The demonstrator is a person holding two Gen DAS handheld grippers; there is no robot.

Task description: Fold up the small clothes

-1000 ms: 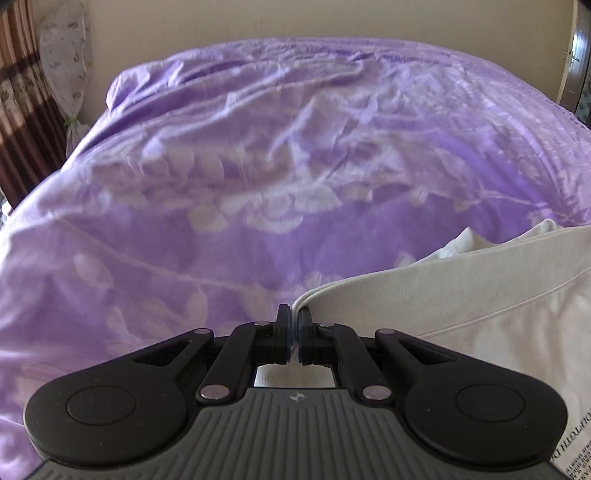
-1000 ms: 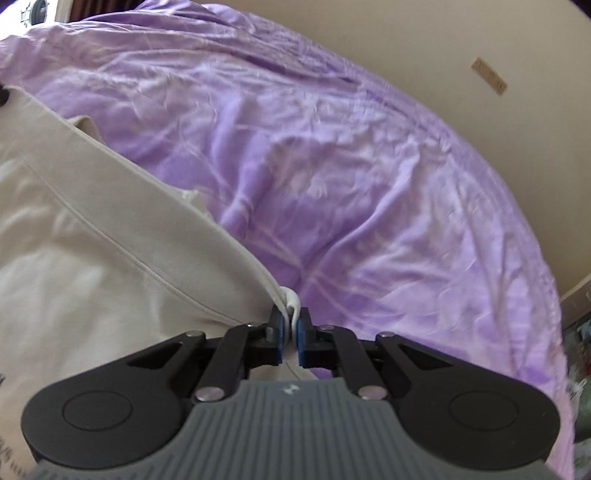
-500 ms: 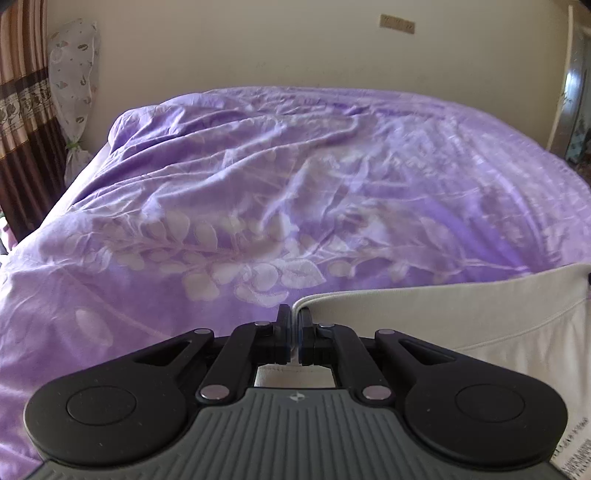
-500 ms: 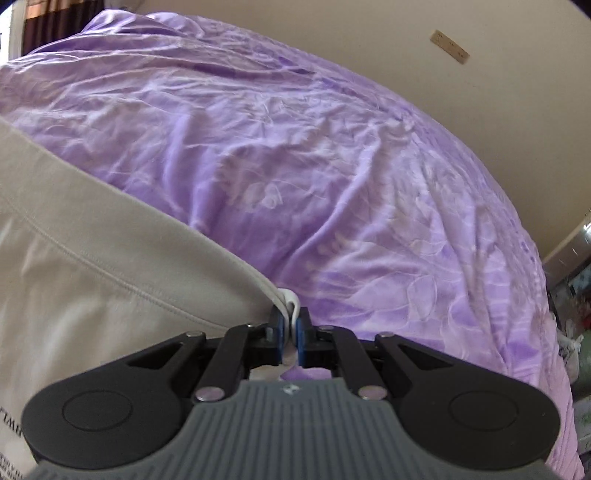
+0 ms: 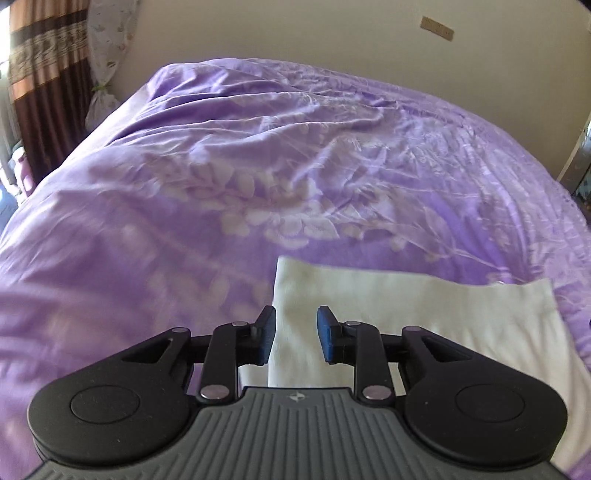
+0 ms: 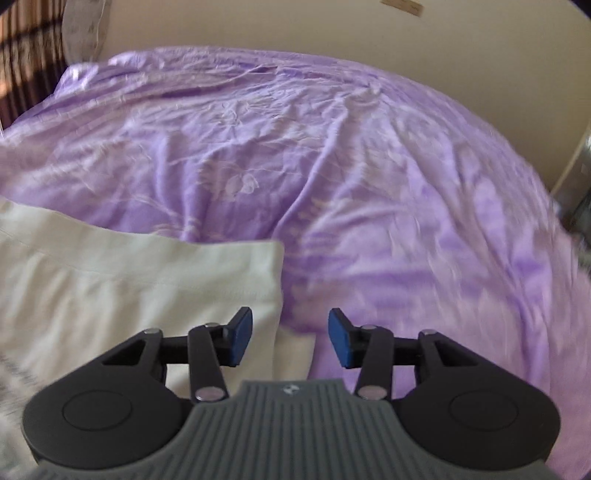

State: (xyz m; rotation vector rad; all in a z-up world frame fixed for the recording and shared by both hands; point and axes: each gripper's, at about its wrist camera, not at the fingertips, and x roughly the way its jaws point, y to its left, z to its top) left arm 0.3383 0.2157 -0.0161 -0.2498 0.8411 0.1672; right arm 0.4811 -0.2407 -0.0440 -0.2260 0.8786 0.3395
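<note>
This is a bedroom in a home: a big bed (image 5: 258, 177) with a crumpled purple flowery cover (image 6: 332, 155) fills the room, with a plain wall (image 5: 295, 33) behind and striped curtains (image 5: 40, 74) beside it.

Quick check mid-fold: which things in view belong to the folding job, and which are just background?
Part of the job:
- cream garment, lying folded on the bed
- left claw, opening, nothing pinched
- right claw, opening, nothing pinched

Just there:
- purple bedspread, the work surface only
- striped curtain
- patterned cloth bundle by the wall
- small wall plate
</note>
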